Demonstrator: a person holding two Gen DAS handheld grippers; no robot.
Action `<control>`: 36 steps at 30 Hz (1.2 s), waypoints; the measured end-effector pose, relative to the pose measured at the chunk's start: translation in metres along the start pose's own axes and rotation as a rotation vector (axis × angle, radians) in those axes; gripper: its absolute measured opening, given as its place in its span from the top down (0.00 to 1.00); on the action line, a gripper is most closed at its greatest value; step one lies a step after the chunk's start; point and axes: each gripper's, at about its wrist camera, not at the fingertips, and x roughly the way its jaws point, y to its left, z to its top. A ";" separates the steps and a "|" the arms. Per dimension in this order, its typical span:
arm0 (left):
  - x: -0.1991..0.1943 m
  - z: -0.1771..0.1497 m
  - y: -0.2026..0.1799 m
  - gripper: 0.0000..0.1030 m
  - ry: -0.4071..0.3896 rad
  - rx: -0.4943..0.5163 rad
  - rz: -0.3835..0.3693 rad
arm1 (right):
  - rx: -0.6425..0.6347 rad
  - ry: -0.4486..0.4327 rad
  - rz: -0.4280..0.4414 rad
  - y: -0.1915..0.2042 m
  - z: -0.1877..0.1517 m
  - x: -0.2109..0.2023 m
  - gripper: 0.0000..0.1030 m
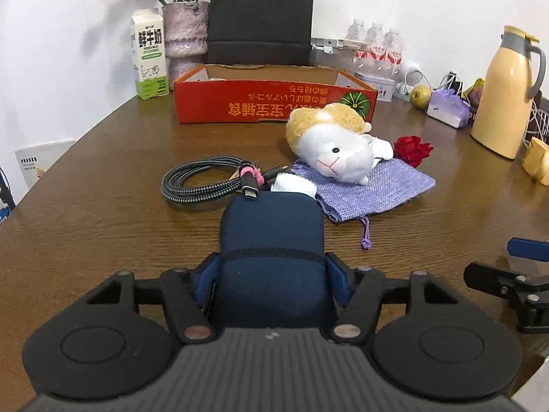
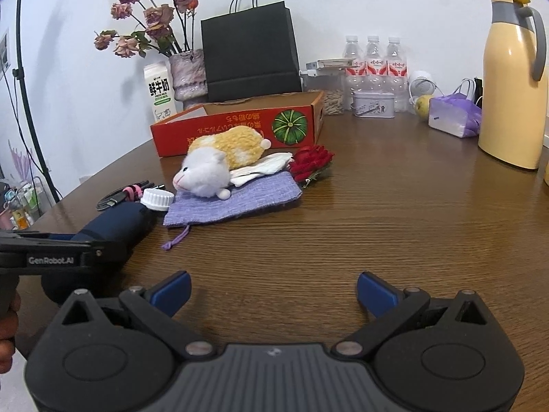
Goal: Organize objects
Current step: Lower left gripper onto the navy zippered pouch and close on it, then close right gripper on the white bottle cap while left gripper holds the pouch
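Note:
My left gripper (image 1: 272, 274) is shut on a bottle in a navy sleeve (image 1: 271, 240) with a white cap (image 2: 158, 199), held lying just above the table. Ahead lie a coiled braided cable (image 1: 202, 180), a plush hamster (image 1: 329, 144) on a purple drawstring pouch (image 1: 374, 189), and a red fabric rose (image 1: 411, 149). An open red cardboard box (image 1: 267, 98) stands behind them. My right gripper (image 2: 274, 292) is open and empty over bare table to the right; its finger also shows in the left wrist view (image 1: 528, 249).
Along the back wall stand a milk carton (image 1: 149, 56), a vase of dried roses (image 1: 185, 37), a black paper bag (image 1: 260, 17), water bottles (image 1: 377, 48) and a tin (image 2: 374, 103). A yellow thermos jug (image 1: 504, 92) stands right. The wooden table (image 2: 377, 223) has room on the right.

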 end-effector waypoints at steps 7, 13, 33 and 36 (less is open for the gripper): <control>-0.029 -0.005 0.014 0.38 -0.051 -0.014 -0.003 | -0.030 0.000 0.015 0.011 0.004 0.002 0.00; -0.052 -0.003 0.028 0.38 -0.107 -0.027 0.016 | -0.067 0.003 0.028 0.028 0.012 0.007 0.00; -0.010 0.015 0.100 0.38 -0.074 -0.068 0.065 | -0.199 -0.004 0.117 0.106 0.051 0.059 0.15; -0.001 0.016 0.109 0.38 -0.058 -0.071 0.063 | -0.217 0.001 0.128 0.117 0.054 0.067 0.27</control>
